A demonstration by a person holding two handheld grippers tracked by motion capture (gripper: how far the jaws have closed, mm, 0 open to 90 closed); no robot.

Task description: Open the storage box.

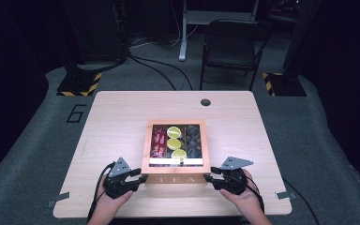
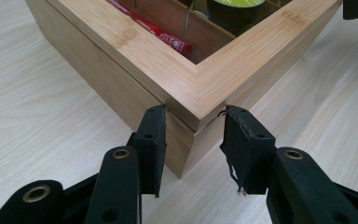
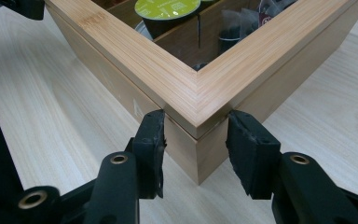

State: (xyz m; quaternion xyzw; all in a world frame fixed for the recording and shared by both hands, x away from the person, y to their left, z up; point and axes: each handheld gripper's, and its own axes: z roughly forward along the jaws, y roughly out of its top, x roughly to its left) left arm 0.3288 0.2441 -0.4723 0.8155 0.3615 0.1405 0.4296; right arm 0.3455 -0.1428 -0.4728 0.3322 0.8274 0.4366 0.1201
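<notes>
A wooden tea box (image 1: 146, 154) marked TEA stands mid-table with its framed lid down. Through the lid I see red packets (image 1: 158, 140), green-topped capsules (image 1: 174, 142) and dark sachets (image 1: 193, 139). My left gripper (image 1: 143, 178) sits at the box's near left corner. In the left gripper view its pads (image 2: 153, 135) straddle that lid corner (image 2: 193, 100), tips against both edges. My right gripper (image 1: 206, 177) is at the near right corner. In the right gripper view its pads (image 3: 251, 149) bracket the lid corner (image 3: 196, 105) the same way, tips touching the wood.
The light wood table (image 1: 117, 122) has a round cable hole (image 1: 205, 102) at its far edge. Beyond it on the floor stand a dark folding chair (image 1: 229, 47) and two stands with yellow-black striped bases (image 1: 79, 84). Cables trail from both grippers toward the near edge.
</notes>
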